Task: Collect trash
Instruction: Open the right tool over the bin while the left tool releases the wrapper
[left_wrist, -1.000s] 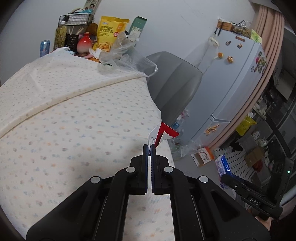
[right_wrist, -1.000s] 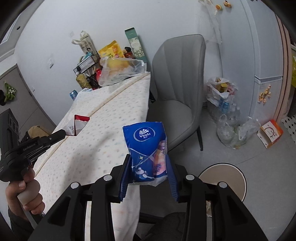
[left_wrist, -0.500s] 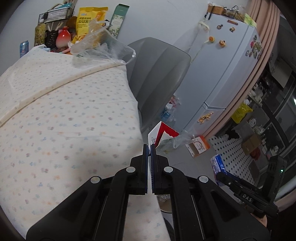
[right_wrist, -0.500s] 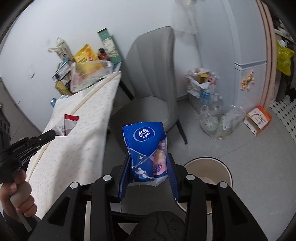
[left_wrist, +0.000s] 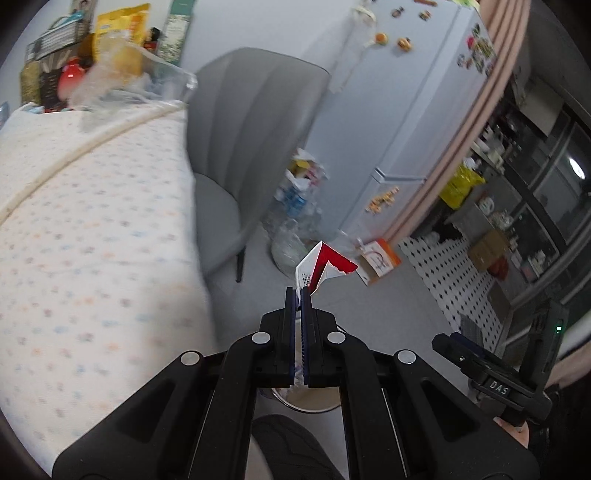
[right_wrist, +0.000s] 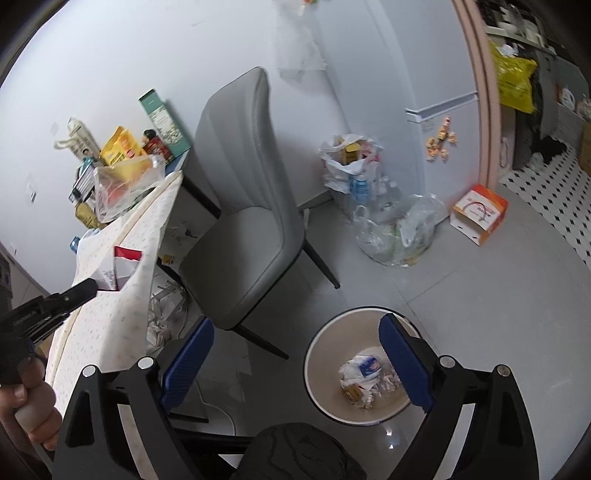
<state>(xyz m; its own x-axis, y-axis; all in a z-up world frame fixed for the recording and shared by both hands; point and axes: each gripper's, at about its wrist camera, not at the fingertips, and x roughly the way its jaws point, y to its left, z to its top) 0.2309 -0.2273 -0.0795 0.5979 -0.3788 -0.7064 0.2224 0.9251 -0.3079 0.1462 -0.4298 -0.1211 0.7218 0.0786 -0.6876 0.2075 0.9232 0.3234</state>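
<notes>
Matt patterned cloth on the table, a smooth grey upholstered chair, glossy floor.

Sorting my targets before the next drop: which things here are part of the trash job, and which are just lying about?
Job:
- red-and-white carton, clamped in left gripper
- bin with trash inside
- right gripper, jaws opening, nothing between them

Lying about:
- chair
- fridge
- orange box
- floor bags
- snacks on table

Tissue pack now in bin, right jaws opening, empty.
</notes>
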